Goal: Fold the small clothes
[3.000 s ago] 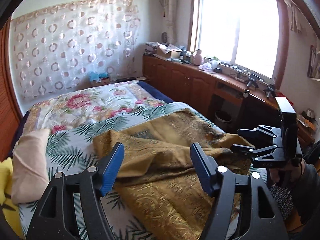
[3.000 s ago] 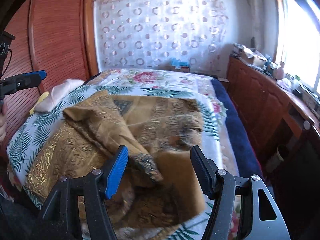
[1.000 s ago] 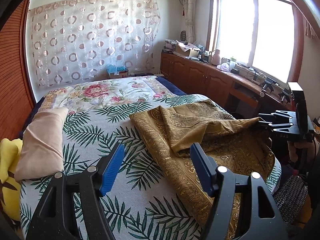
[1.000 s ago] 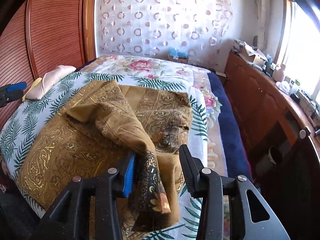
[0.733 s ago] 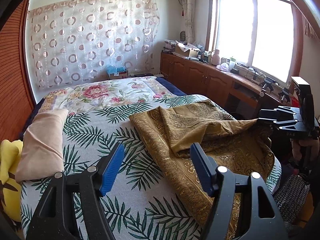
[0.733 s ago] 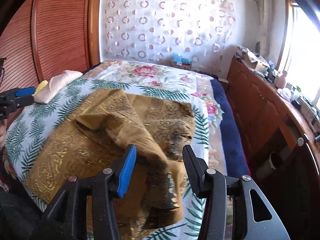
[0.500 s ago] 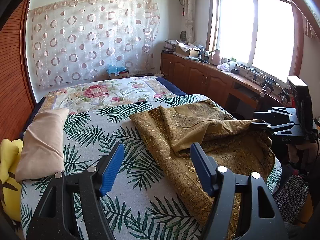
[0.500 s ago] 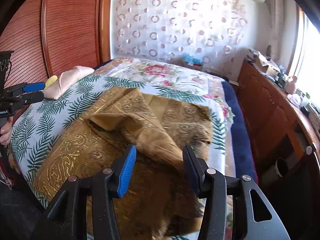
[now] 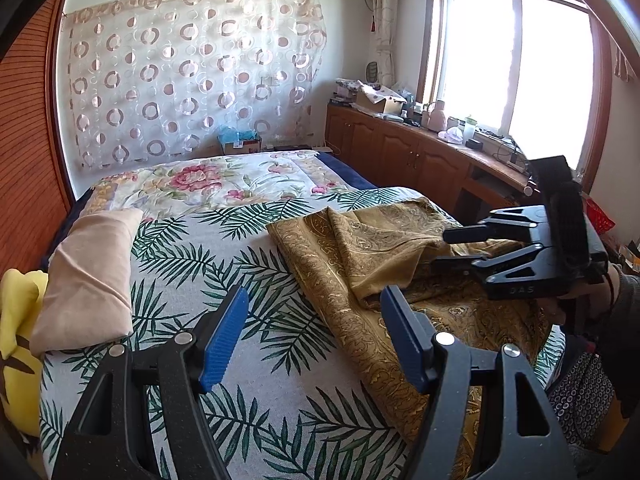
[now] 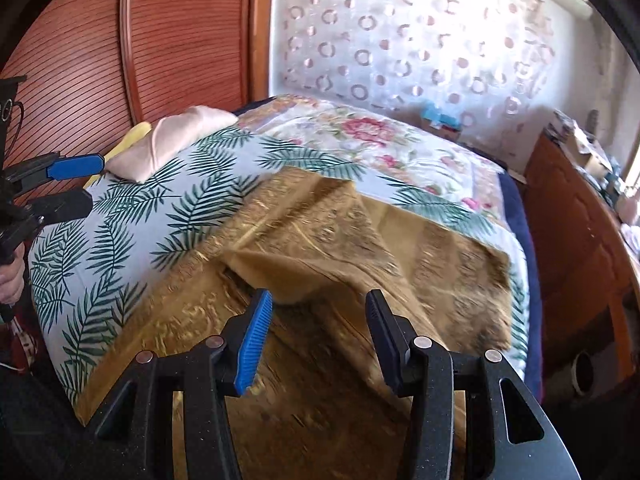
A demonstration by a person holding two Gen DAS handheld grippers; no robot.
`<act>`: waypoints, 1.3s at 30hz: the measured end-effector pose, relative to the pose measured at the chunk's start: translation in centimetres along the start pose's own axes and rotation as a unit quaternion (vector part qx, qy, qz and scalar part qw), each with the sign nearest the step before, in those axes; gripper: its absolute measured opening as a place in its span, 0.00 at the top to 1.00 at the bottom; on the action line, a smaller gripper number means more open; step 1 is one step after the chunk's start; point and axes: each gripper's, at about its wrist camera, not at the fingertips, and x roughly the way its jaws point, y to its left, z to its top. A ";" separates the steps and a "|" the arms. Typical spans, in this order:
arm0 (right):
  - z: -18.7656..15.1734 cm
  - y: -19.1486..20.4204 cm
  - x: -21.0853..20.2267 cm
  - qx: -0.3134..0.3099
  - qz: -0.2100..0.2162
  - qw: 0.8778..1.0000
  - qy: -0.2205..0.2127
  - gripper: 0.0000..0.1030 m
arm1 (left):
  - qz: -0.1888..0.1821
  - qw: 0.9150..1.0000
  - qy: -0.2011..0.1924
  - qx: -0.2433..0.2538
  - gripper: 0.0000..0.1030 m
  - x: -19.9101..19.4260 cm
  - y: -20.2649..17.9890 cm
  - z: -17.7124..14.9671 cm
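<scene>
Left wrist view: your left gripper [image 9: 314, 336] hangs over the palm-leaf bedspread [image 9: 208, 264], jaws wide, nothing between them. The gold patterned cloth [image 9: 360, 256] lies rumpled on the right part of the bed, one flap doubled over on top, its near edge running toward the bed's foot. Your right gripper [image 9: 444, 248] sits over the cloth's far side, the hand [image 9: 576, 304] behind it. A beige pillow [image 9: 88, 276] and a yellow cushion [image 9: 18, 320] lie well apart at the left (no obstacle to the fold).

Right wrist view: the picture is smeared with motion. The right gripper's [image 10: 318, 336] jaws stand part-open with only flat cloth seen beyond them; no pinch is visible, so read them as empty. The cloth [image 10: 304, 240] spreads across the near corner of the bed, the folded flap's tip just ahead of the jaws. The left gripper [image 10: 68, 184] shows at the far left, over bare bedspread.

Judgement on the step: the cloth is not yet squared, so the next grasp likely matters most.
- Pick a true corner or hem, not the middle of the flap (a mid-panel pinch drags wrinkles).
- Bring the left gripper onto the cloth's near edge so both ends lift together.
- Close on a single layer; the doubled flap may hide a second.
- Slow before closing: the blur suggests speed.
</scene>
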 end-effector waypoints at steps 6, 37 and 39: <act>1.5 1.1 4.0 -0.019 0.028 0.999 0.028 0.51 | 0.000 1.000 0.003 -0.005 0.32 0.2 0.5 -0.7; 6.7 -8.6 4.9 -0.008 -0.145 0.989 0.008 0.98 | -0.014 1.000 0.021 -0.003 0.32 1.8 -0.3 -2.0; 7.1 -10.4 5.8 0.013 -0.163 0.986 0.016 0.98 | -0.015 1.000 0.022 -0.002 0.32 1.9 -0.4 -2.0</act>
